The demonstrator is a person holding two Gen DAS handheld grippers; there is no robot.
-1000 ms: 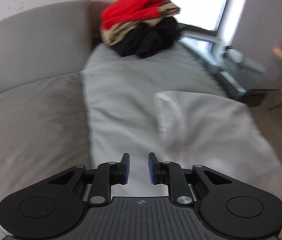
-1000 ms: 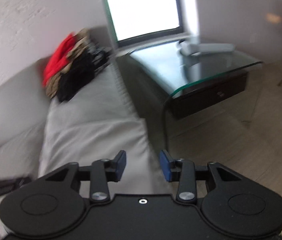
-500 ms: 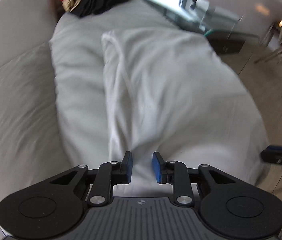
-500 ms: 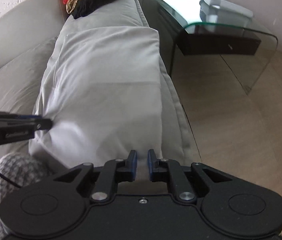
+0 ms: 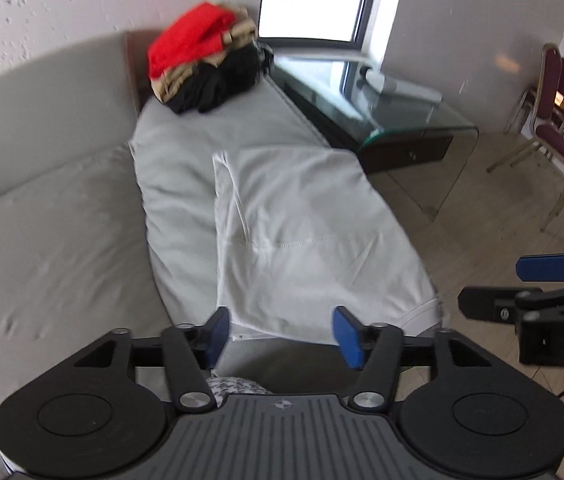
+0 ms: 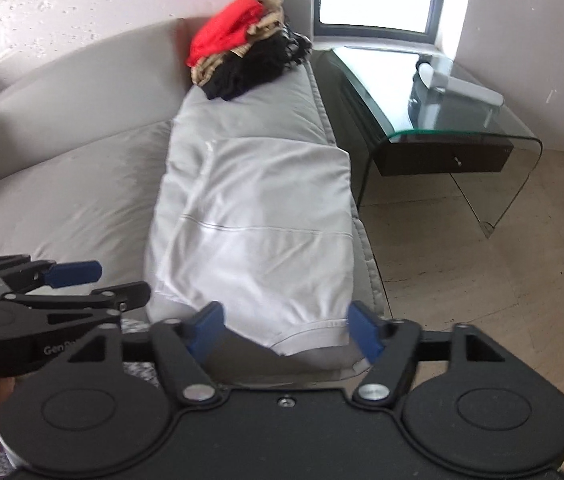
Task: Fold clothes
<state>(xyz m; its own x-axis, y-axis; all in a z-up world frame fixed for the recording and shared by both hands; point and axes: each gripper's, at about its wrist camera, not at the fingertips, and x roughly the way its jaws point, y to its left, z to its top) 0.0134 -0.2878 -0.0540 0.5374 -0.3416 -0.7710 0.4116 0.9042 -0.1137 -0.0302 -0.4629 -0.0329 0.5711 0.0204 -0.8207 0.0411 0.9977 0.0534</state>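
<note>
I see grey sofa [image 5: 54,240] filling left and centre of both frames. White garment [image 6: 266,232] lies folded flat on seat cushion, centre frame, near hem toward me at cushion's front edge. Clothes pile [image 5: 202,56], red over tan over black, sits upper centre at sofa's far end. Glass side table [image 6: 441,132] upper right. My left gripper [image 5: 282,334] and right gripper [image 6: 285,330]: jaws just been opening, now wide, nothing between pads, both clear above garment.
</note>
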